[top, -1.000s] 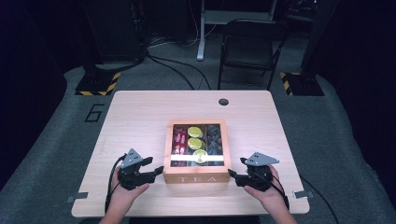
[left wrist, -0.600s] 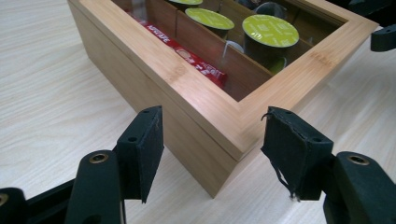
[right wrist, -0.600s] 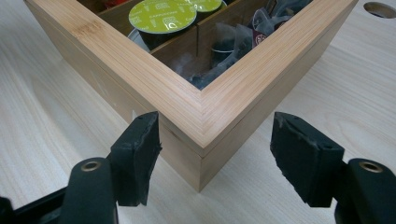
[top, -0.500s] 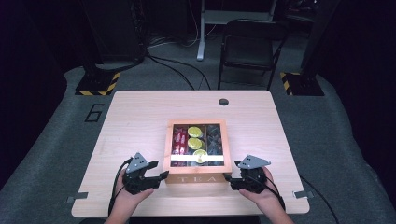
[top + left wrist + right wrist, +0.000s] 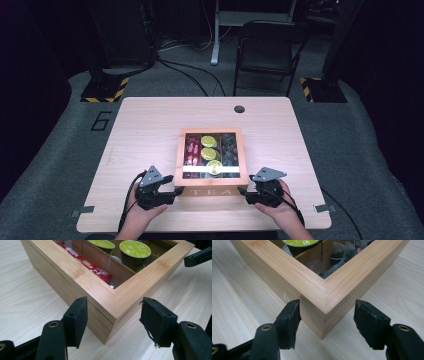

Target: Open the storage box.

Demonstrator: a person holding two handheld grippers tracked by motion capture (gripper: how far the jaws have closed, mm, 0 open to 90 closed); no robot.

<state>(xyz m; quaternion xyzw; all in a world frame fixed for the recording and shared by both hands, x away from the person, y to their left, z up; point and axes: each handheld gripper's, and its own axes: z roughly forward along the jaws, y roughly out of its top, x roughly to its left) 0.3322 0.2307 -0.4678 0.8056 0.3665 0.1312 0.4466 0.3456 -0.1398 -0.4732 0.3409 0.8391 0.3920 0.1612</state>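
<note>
Two hands reach in at the near edge of the pale wood-grain table (image 5: pixel 150 125), each holding black tongs. The left gripper (image 5: pixel 113 322) and right gripper (image 5: pixel 327 320) each straddle a near corner of the bamboo tea box (image 5: pixel 211 191), pads apart from the wood; the right jaws have just been closing, neither gripping yet. Farther into the box, under its glass lid, lie red sachets (image 5: pixel 192 151), round green-topped capsules (image 5: pixel 208 141) and dark packets (image 5: pixel 229 148).
</note>
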